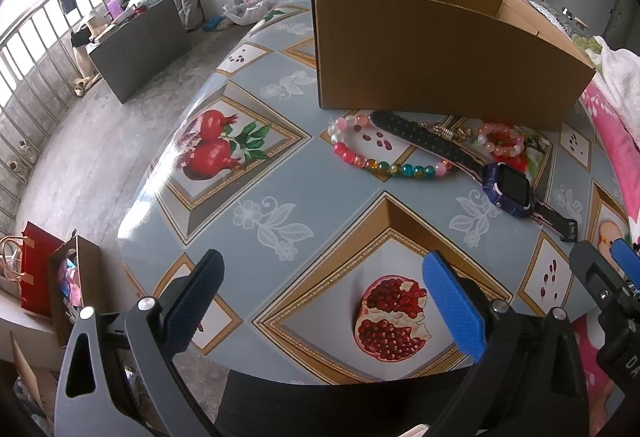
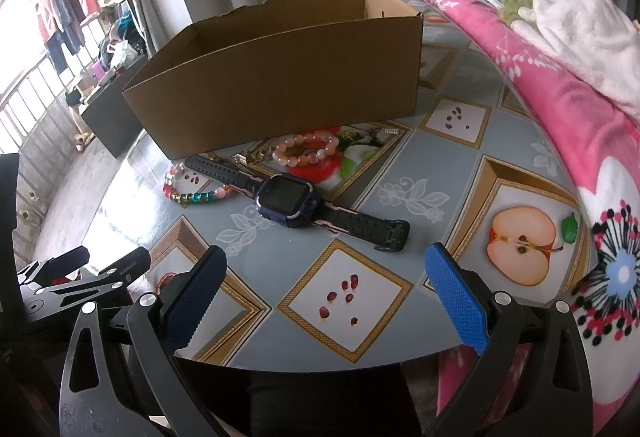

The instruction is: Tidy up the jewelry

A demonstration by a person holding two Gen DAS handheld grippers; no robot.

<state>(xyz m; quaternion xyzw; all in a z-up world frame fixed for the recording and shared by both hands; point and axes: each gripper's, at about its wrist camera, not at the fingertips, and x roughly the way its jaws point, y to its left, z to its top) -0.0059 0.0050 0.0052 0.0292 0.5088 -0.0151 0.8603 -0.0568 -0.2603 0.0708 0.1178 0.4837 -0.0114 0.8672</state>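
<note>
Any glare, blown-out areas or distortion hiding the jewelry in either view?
Left wrist view: window glare streaks the tablecloth left of the multicolor bead bracelet; jewelry stays legible. Right wrist view: window overexposed, fisheye bends the cardboard box, smartwatch sharp.

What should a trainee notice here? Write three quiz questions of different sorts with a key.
1. True or false: the watch lies inside the box.
2. Multiple choice: the pink bracelet lies (A) in the box, (B) on the table before the box, (C) in the right gripper.
3. Fill in: both the left gripper and the right gripper are ____ and hold nothing.

Key:
1. False; the watch lies on the table, in front of the box.
2. B.
3. Open.
</note>
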